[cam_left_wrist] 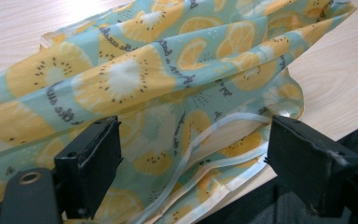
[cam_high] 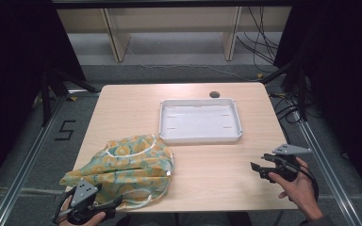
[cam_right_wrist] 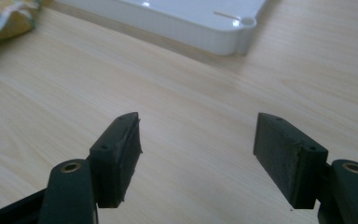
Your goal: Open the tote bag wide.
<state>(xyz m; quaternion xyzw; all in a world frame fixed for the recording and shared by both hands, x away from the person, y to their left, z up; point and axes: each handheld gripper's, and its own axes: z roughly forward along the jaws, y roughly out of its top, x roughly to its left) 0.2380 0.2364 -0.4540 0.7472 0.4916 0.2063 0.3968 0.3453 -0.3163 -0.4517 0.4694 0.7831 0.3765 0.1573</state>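
At lower left of the high view, the crumpled bag point(cam_high: 125, 169) is pale teal, printed with orange-yellow citrus slices, white-centred kiwi slices and dark script, with whitish translucent handles. The tray point(cam_high: 200, 136) at centre is plain white. The table point(cam_high: 217, 174) is light wood grain. Both grippers' jaws are black.

A crumpled fruit-print bag point(cam_left_wrist: 168, 93) is seen on the wooden table point(cam_left_wrist: 335, 88), framed by the left gripper point(cam_left_wrist: 193, 161), jaws parted at six o'clock.
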